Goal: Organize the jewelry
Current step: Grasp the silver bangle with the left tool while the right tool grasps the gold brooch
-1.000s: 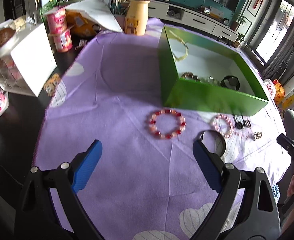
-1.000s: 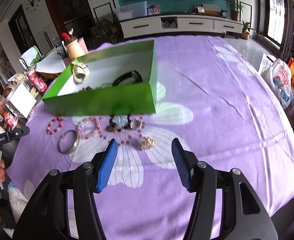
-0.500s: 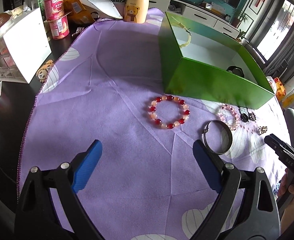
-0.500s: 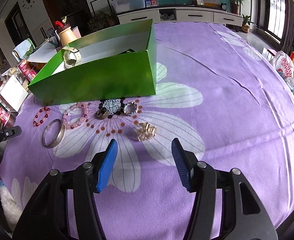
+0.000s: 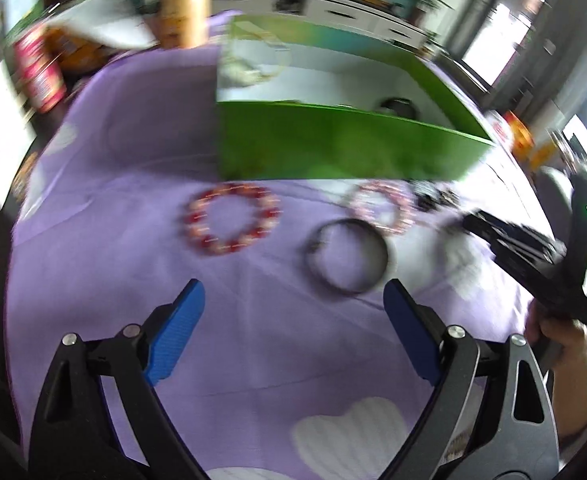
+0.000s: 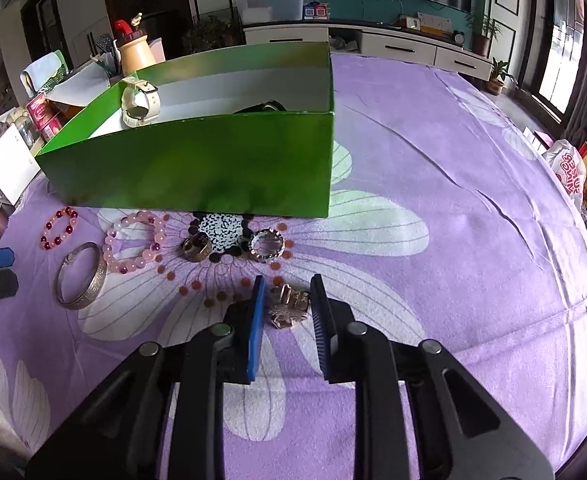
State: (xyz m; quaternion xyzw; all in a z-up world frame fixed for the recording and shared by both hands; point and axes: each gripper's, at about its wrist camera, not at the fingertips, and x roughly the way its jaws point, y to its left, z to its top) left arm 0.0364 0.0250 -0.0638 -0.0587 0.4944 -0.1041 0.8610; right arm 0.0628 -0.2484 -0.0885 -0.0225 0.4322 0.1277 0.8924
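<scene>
Both claws work over the purple flowered cloth (image 6: 433, 168) on the counter. Right claw (image 6: 287, 300) has just been closing its jaws, with a small gold-coloured jewelry piece (image 6: 289, 306) lying between the blue pads; the gaps are narrow, yet I cannot tell whether the pads press on it, so it reads as not yet gripped. Left claw (image 5: 293, 308) stands wide apart with nothing between its pads, just short of a silver bangle (image 5: 347, 256) that lies flat on the cloth. Beside the bangle lie a red-and-orange bead bracelet (image 5: 233, 218) and a pink bead bracelet (image 5: 381, 208), both near the front wall of the green box (image 6: 197, 164). Two rings, a dark gold ring (image 6: 196, 247) and a silver ring (image 6: 267, 244), rest just in front of that wall. Inside the box a cream watch (image 6: 139, 102) leans at the far left corner, and a black band (image 6: 261, 107) shows behind the front wall. Left wrist view is blurred.
</scene>
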